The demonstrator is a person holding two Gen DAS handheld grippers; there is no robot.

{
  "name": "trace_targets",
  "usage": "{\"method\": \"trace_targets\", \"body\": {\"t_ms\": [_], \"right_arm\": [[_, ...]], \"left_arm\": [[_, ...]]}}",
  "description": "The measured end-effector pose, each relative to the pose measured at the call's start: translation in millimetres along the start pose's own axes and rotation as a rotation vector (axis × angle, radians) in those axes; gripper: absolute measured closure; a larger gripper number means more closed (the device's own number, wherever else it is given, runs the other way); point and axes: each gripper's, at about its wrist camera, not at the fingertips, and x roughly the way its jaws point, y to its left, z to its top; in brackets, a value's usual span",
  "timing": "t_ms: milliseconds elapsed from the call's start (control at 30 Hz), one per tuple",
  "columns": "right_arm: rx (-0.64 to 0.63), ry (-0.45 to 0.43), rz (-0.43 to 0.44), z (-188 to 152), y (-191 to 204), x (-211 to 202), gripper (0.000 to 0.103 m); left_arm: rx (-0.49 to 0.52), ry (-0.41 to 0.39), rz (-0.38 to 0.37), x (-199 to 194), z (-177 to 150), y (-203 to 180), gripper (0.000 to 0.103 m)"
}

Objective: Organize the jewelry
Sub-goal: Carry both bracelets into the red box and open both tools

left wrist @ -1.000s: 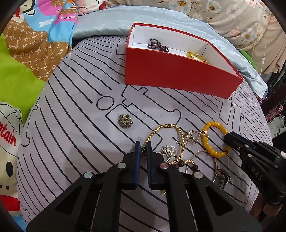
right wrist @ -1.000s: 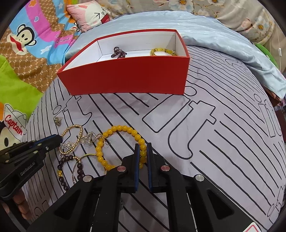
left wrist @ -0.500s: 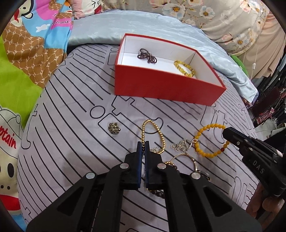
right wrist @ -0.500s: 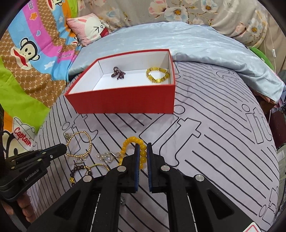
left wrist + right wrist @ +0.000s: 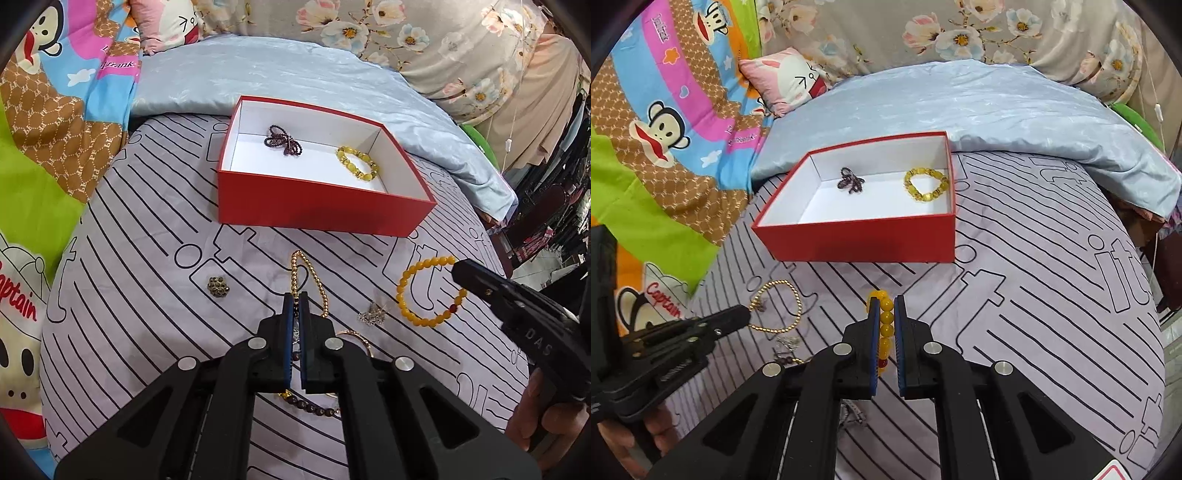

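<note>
— What have I got in each hand?

— My left gripper (image 5: 294, 295) is clamped on the gold bead bracelet (image 5: 308, 280); my right gripper (image 5: 885, 301) pinches the orange bead bracelet (image 5: 885, 321).

— And the box?

— The red box (image 5: 864, 240) sits at twelve o'clock, holding a dark bracelet (image 5: 851, 181) and a yellow bracelet (image 5: 925, 184).

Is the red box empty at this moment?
No, the red box already holds two pieces: a dark purple bead strand and a yellow bead bracelet on its white floor.
</note>
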Motion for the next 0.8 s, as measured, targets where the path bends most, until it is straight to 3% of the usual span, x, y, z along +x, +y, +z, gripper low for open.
{"method": "trace_targets", "body": {"t_ms": [267,800], "right_arm": [[0.006,0.033,-0.042,-12,-9,13,0.097],[-0.026,-0.07,0.0,24,6,-16,0.097]], "left_arm": [[-0.002,0.001,0.002,0,-1,-1,0.102],[0.02,-0.048,0.001,-12,21,-8,0.102]]}}
